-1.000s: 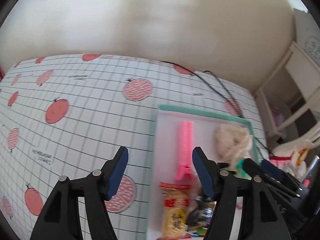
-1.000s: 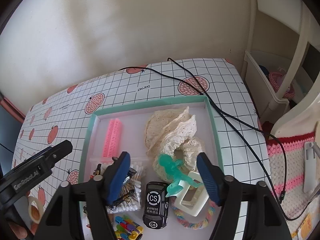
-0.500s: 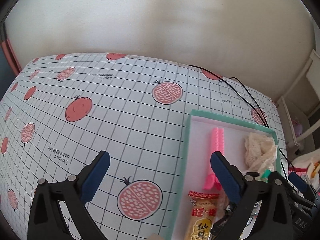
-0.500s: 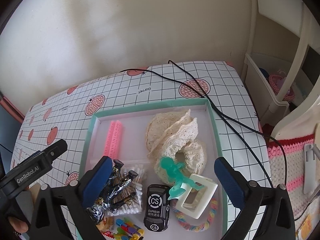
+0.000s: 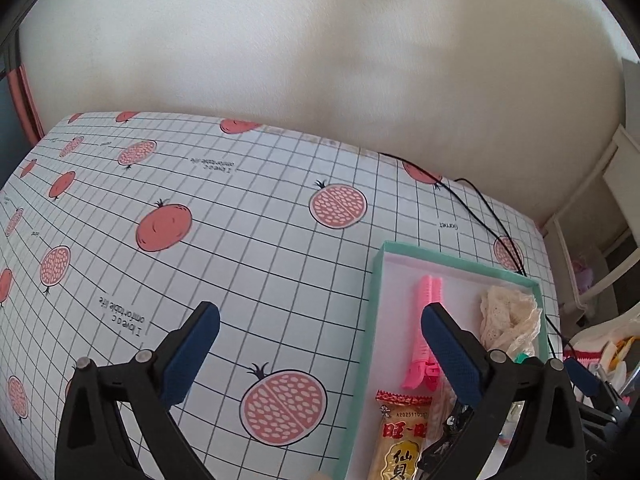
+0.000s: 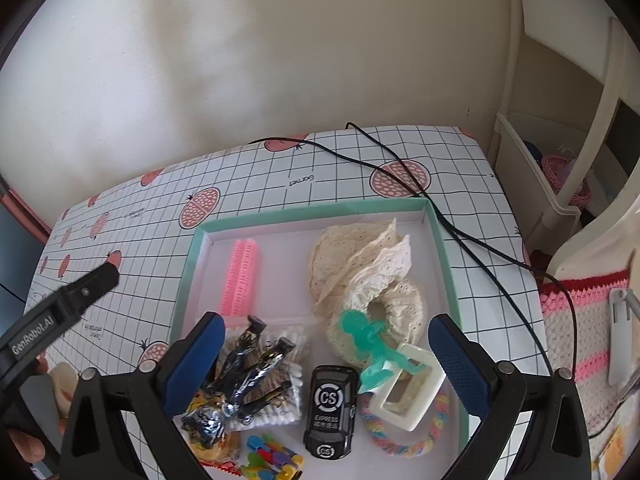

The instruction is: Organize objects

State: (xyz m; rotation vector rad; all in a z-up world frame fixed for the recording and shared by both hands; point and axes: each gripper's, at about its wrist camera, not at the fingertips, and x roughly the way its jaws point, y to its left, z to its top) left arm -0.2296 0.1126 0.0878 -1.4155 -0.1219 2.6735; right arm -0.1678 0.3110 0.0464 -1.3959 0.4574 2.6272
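Note:
A shallow teal-rimmed tray (image 6: pixel 308 210) (image 5: pixel 374 300) lies on the pomegranate-print tablecloth (image 5: pixel 240 240). It holds a pink hair roller (image 6: pixel 242 276) (image 5: pixel 424 320), cream lace pieces (image 6: pixel 360 256) (image 5: pixel 508 316), a green clip (image 6: pixel 364 340), a white square clip (image 6: pixel 408 392), a black toy car (image 6: pixel 332 412), black wrapped candies (image 6: pixel 244 372) on cotton swabs, a rainbow band and a snack packet (image 5: pixel 400 440). My right gripper (image 6: pixel 328 356) hangs open over the tray's near half, nothing between its fingers. My left gripper (image 5: pixel 320 348) stands open above the tray's left rim, empty.
A black cable (image 6: pixel 460 232) runs across the table past the tray's far right corner. A cream shelf unit (image 6: pixel 560 140) and a crocheted pink cushion (image 6: pixel 580 320) stand to the right. A hand (image 6: pixel 28 444) grips the left tool at the lower left.
Both grippers' jaws have spread from part open to wide. The left gripper has shifted left, so the tray now sits further right in its view. The right hand has stayed put.

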